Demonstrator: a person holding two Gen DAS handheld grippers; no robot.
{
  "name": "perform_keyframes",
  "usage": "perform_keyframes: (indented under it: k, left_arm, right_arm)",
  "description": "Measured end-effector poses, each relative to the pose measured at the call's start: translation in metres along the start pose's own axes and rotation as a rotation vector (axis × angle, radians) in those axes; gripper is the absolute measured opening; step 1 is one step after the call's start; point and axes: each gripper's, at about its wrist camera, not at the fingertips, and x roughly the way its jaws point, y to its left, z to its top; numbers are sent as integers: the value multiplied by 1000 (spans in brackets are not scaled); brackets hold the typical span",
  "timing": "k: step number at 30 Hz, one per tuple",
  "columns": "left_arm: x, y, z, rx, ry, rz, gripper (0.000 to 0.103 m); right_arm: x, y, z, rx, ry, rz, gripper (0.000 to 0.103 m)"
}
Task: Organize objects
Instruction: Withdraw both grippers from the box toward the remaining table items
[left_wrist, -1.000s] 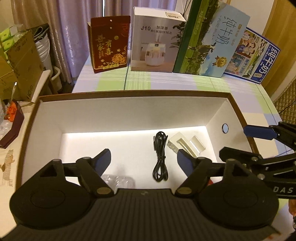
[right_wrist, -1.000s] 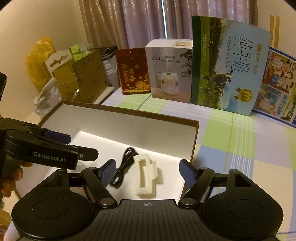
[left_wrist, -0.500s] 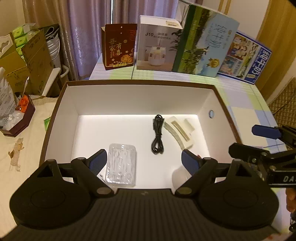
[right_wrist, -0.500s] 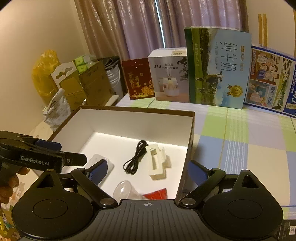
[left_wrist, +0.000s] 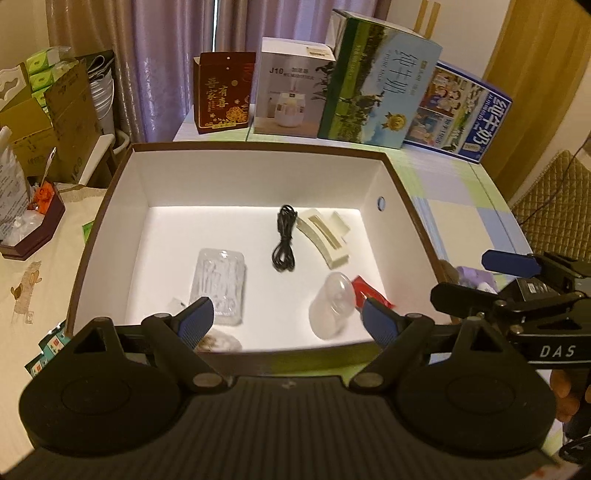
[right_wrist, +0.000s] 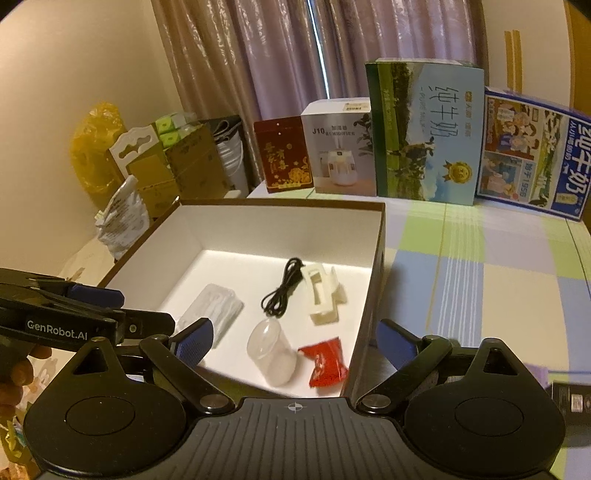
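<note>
I took the brown-walled, white-lined open cardboard box (left_wrist: 122, 192) as my landmark; it sat on the pastel checked tablecloth (right_wrist: 480, 280).

Inside the box, toward its far wall, lay a coiled black cable (left_wrist: 283, 239), and just beside it, on the side nearer the box's right wall, a cream plastic clip-shaped holder (left_wrist: 325, 236). Nearer the box's front wall lay a clear plastic blister tray (left_wrist: 218, 282) on the left, and a clear plastic cup on its side (left_wrist: 330, 306) on the right, with a red foil sachet (left_wrist: 369, 293) right beside the cup, touching or nearly so; I could not tell which. A small pale item lay by the box's front wall, partly hidden behind my left finger, too blurred to name.

My left gripper (left_wrist: 282, 319) hung above the box's front wall, jaws spread wide, nothing between the blue pads. My right gripper (right_wrist: 293, 341) hung over the box's front right corner, jaws likewise spread and empty, one finger over the interior and the other outside the right wall.

Beyond the box's far wall stood a row of cartons: a dark red box with gold lettering (left_wrist: 223, 98), a white humidifier box (left_wrist: 291, 96), a tall green-and-blue milk carton (left_wrist: 373, 81) and a blue illustrated milk carton (left_wrist: 458, 114).

Left of the box stood brown cardboard cartons (right_wrist: 177, 166).
</note>
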Motion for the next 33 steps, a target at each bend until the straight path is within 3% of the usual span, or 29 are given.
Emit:
perform_keyframes:
  k: [19,33]
  left_arm:
    - [-31,-49,-47,12,13,-6,85]
    - [-24,-94,-65,16,53,-6,85]
  right_arm:
    - [-53,-9,-43,-10,12,20,92]
    - [-89,-47,-68,-3,35,8,92]
